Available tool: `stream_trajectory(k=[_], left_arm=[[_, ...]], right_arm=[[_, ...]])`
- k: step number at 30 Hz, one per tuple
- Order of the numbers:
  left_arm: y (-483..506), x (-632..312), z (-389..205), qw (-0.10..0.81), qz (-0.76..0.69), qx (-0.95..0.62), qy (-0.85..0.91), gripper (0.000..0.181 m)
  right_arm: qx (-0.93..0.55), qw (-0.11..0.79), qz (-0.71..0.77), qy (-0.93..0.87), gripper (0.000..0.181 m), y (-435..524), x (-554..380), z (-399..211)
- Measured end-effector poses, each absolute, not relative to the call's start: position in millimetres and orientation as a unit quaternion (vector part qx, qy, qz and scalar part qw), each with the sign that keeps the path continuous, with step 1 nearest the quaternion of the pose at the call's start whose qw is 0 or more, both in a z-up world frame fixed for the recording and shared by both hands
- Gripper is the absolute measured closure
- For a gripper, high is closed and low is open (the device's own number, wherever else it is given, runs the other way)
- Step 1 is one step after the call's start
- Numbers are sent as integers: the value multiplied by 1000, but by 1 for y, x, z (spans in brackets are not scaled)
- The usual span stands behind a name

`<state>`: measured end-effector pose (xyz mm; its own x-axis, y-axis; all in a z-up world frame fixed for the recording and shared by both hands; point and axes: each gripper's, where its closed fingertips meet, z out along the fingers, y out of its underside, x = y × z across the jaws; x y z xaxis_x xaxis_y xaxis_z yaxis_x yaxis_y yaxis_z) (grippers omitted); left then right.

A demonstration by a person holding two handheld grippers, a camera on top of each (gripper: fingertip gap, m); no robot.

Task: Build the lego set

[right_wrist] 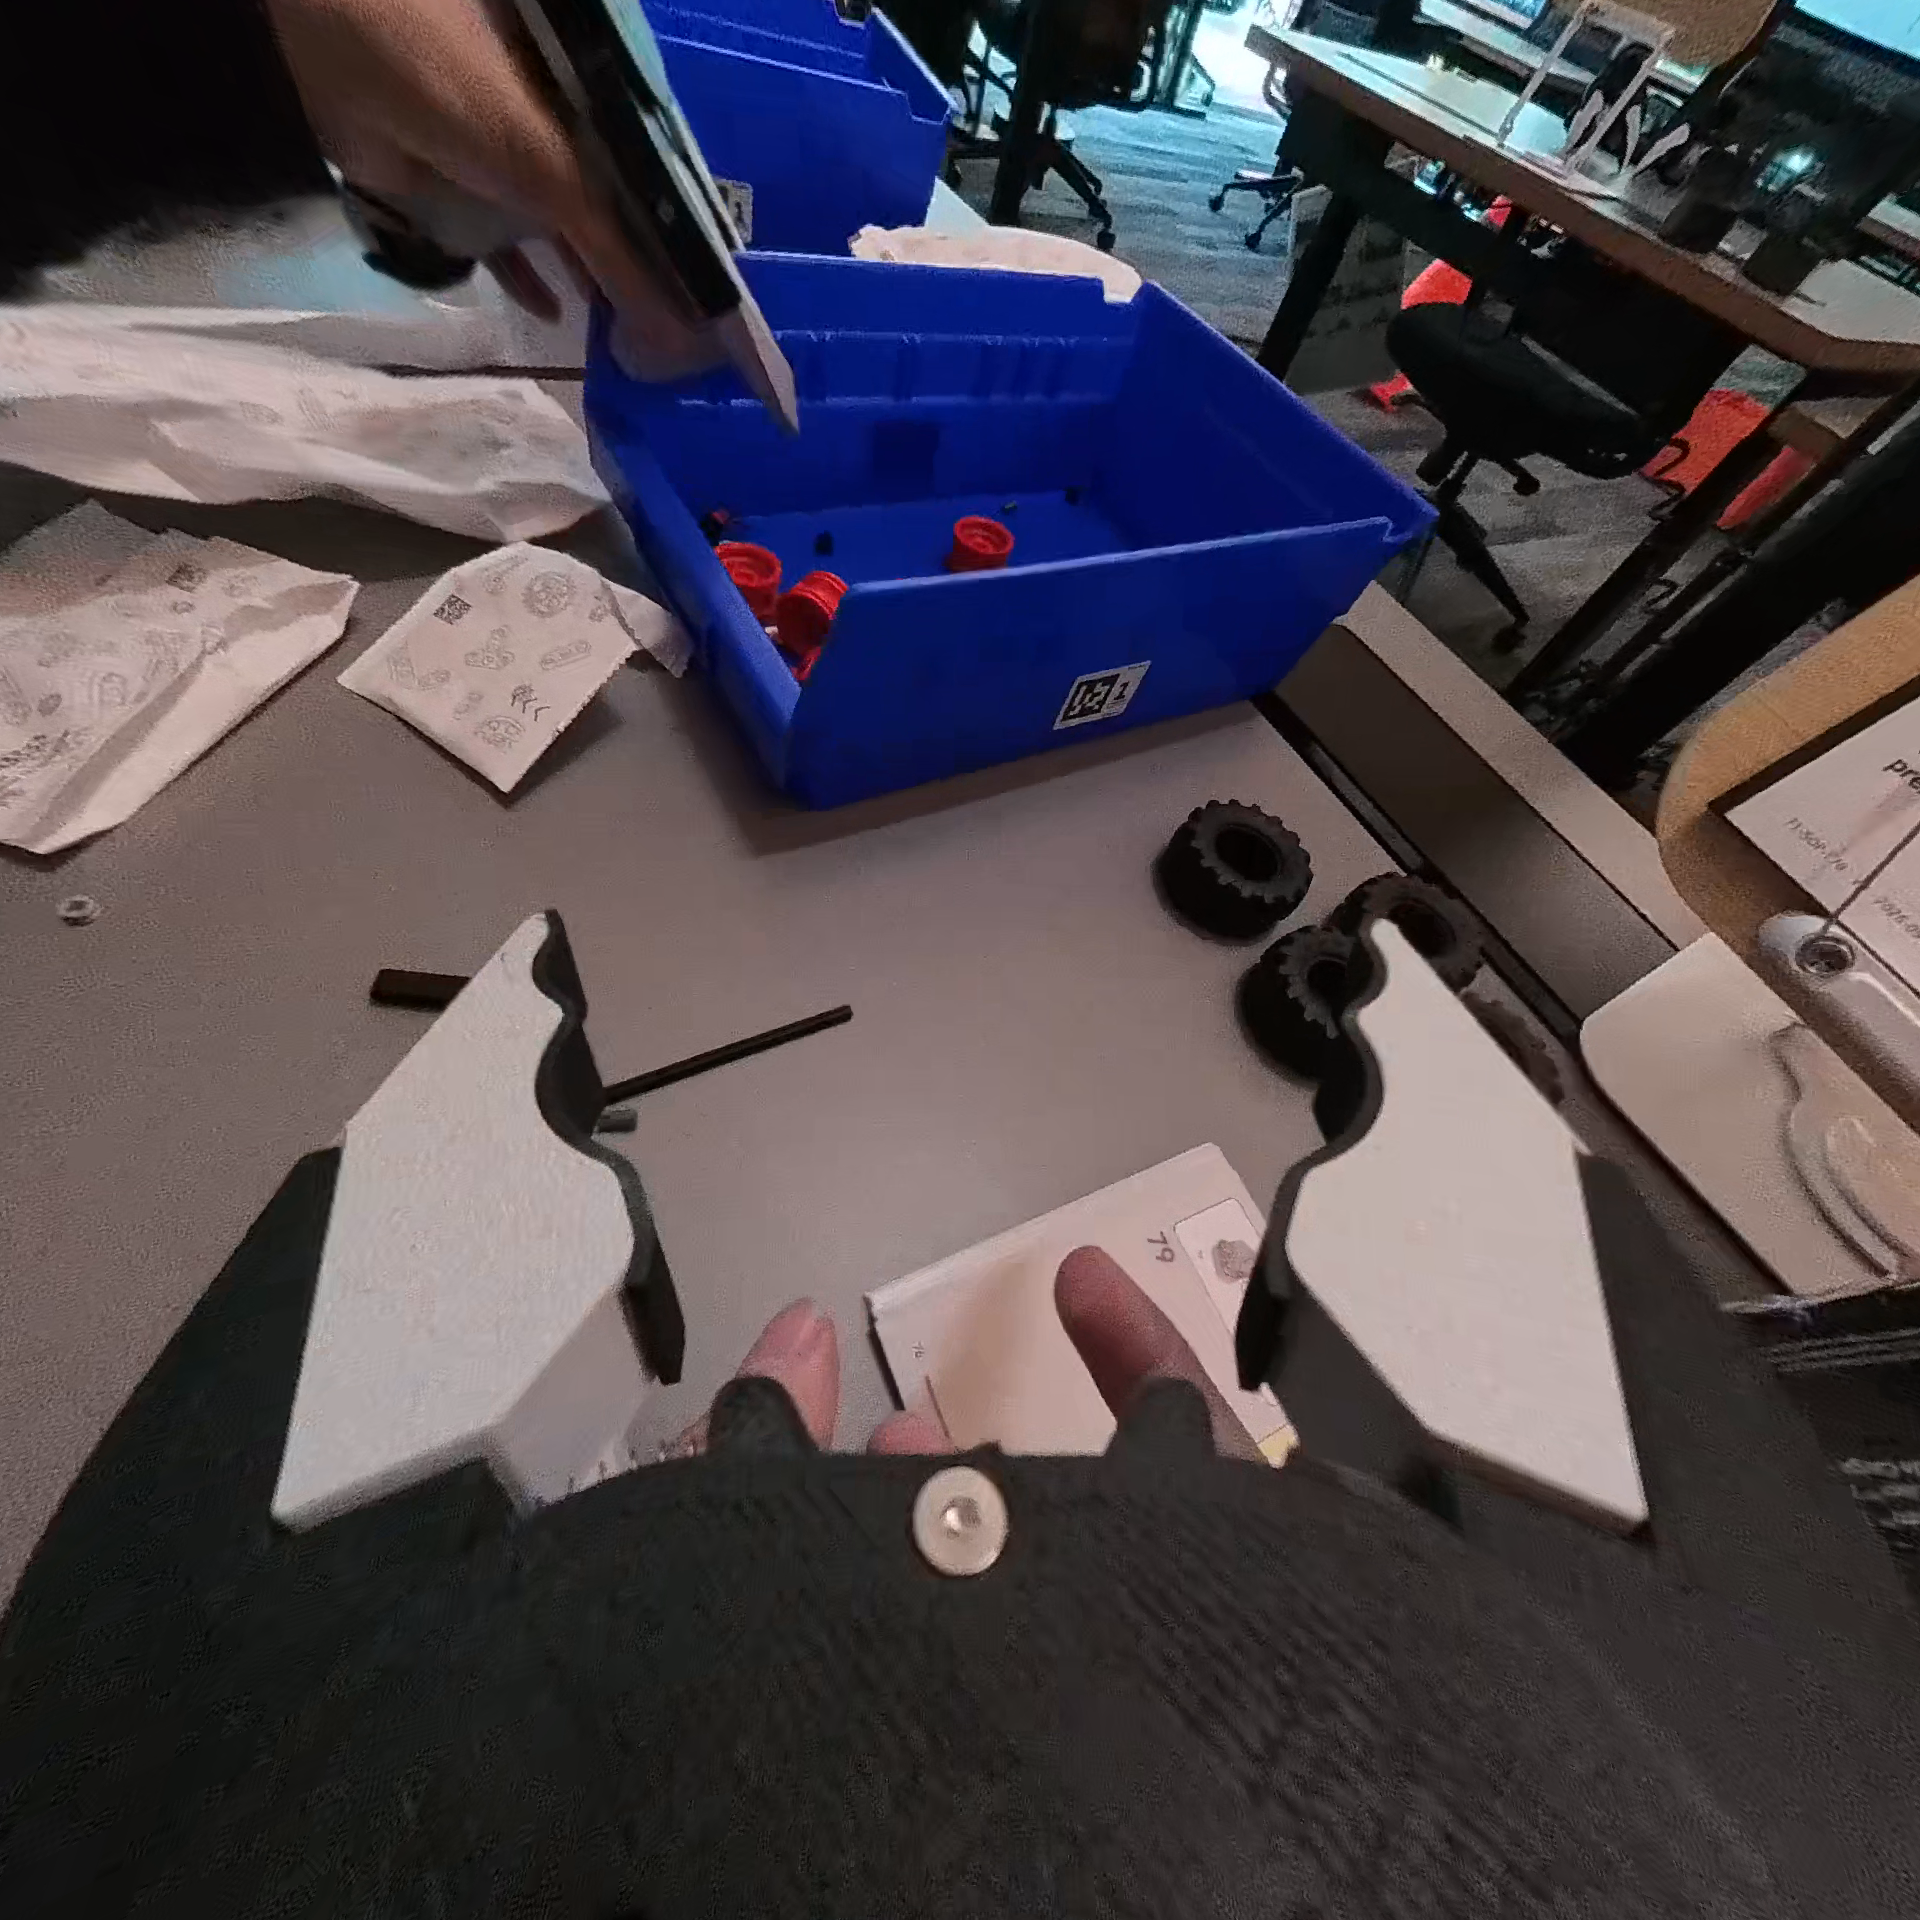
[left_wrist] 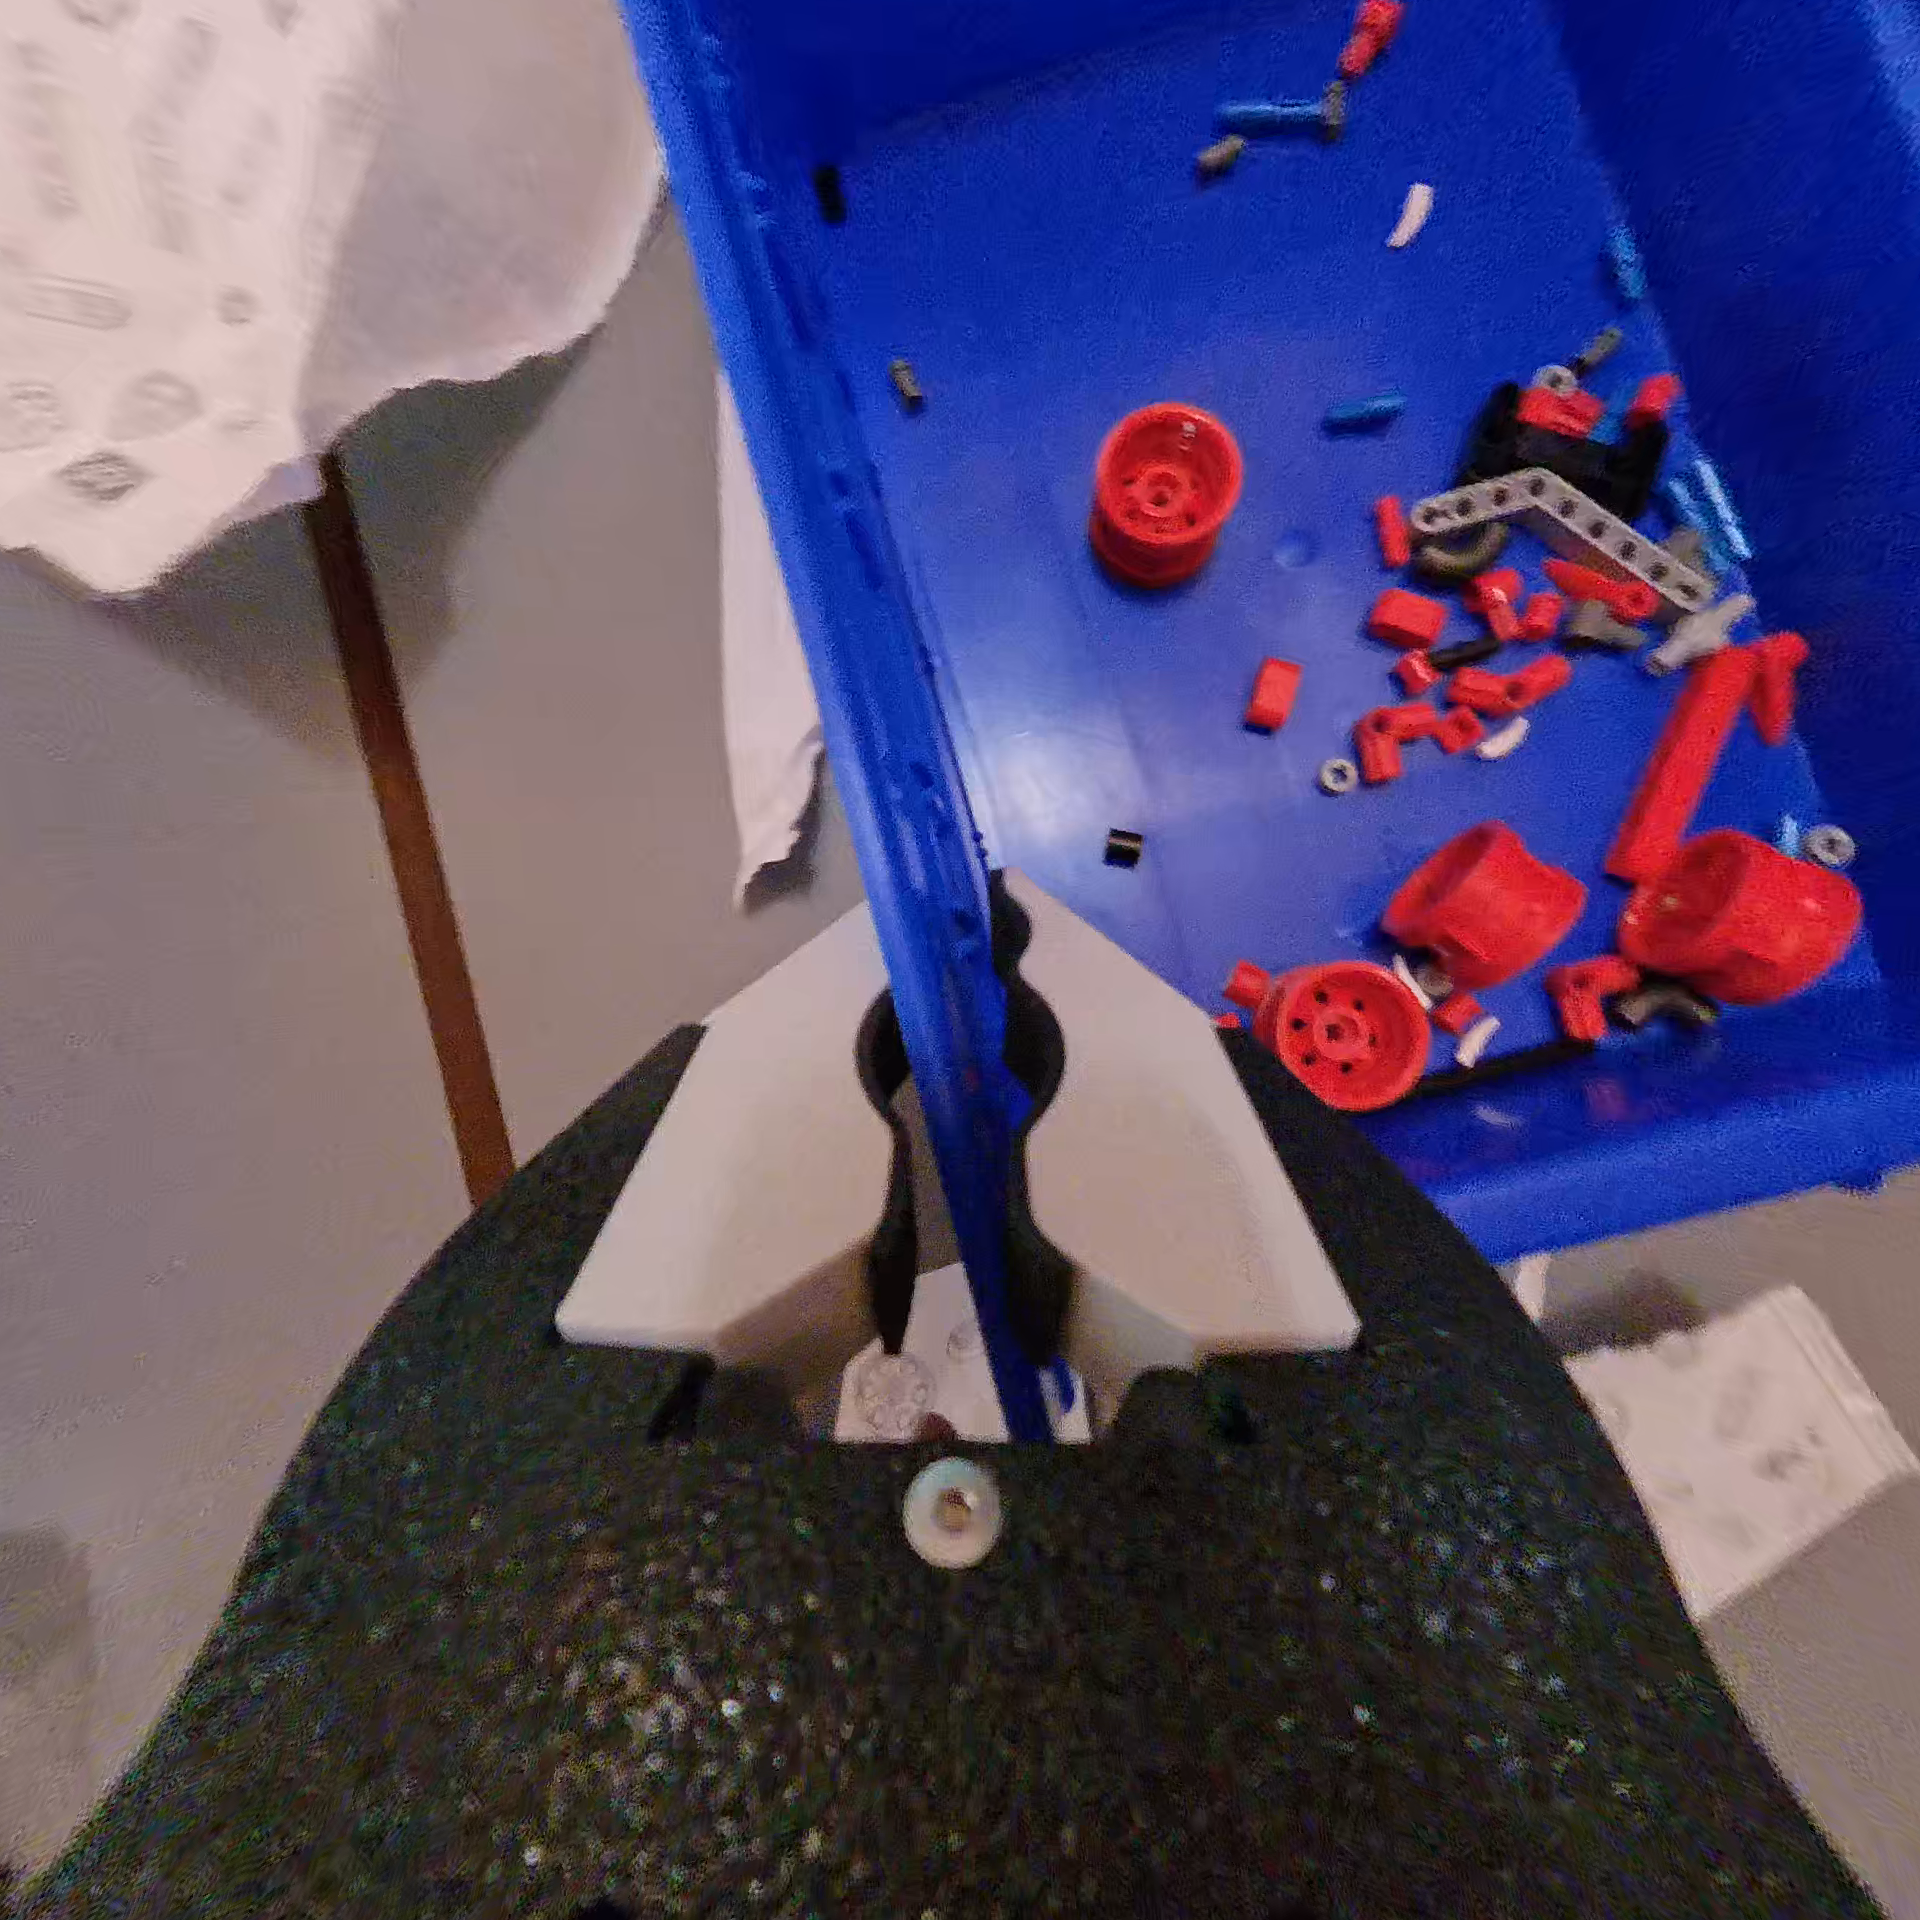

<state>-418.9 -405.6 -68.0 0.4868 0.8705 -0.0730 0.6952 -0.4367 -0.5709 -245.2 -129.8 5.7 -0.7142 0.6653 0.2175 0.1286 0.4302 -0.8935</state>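
Note:
My left gripper [left_wrist: 951, 935] is shut on the side wall of a blue bin [left_wrist: 883, 623] and holds the bin tilted. Loose pieces lie toward the bin's lower corner: red wheel hubs [left_wrist: 1164, 494], red fender pieces [left_wrist: 1486, 904], a grey beam [left_wrist: 1558, 520] and many small red, black and blue parts. In the right wrist view the bin [right_wrist: 1039, 665] stands on the grey table with the left gripper [right_wrist: 774, 400] at its far left rim. My right gripper [right_wrist: 964, 935] is open and empty above the table. Black tyres [right_wrist: 1231, 868] lie to its right, a black axle [right_wrist: 727, 1049] to its left.
An instruction booklet [right_wrist: 1039, 1330] lies under my right gripper with a person's fingers [right_wrist: 1112, 1320] on it. Torn paper bags [right_wrist: 499, 655] lie left of the bin. A second blue bin [right_wrist: 790, 135] stands behind. The table edge [right_wrist: 1455, 831] runs close on the right.

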Motion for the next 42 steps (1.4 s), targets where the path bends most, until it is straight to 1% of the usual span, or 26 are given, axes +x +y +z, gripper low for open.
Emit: stream_trajectory(k=[2,4,5,8,12,18,20,22,25,29,33,36,42], left_arm=[[-403,-421,-64,260,180,-814,-487,179],[-397,-423,-50,319,144,-774,-527,178],[-399,-423,-41,332,135,-765,-535,177],[-399,-417,-5,358,127,-759,-529,175],[-406,-414,52,385,134,-741,-533,177],[-433,-419,158,434,252,-679,-536,178],[-446,-420,186,432,324,-654,-529,178],[-455,-415,202,418,377,-635,-529,178],[-464,-407,210,414,421,-613,-526,178],[-468,-397,198,442,394,-596,-542,179],[-471,-387,190,451,407,-585,-538,178],[-467,-377,179,443,415,-588,-536,178],[-442,-356,150,414,489,-595,-486,179]], right_arm=[[-256,271,491,-787,41,-128,-241,8],[-251,261,507,-782,41,-126,-237,9],[-252,259,510,-780,42,-124,-237,9],[-259,255,515,-776,41,-115,-238,9],[-251,244,543,-764,41,-112,-231,15],[-251,231,561,-754,40,-102,-218,13],[-252,228,565,-752,40,-97,-214,13],[-255,227,571,-747,40,-92,-211,14],[-255,216,585,-739,39,-88,-206,17],[-256,210,592,-735,39,-83,-201,19],[-258,212,594,-732,39,-80,-199,21],[-258,204,592,-735,39,-81,-195,18],[-254,190,597,-736,39,-87,-189,16]])
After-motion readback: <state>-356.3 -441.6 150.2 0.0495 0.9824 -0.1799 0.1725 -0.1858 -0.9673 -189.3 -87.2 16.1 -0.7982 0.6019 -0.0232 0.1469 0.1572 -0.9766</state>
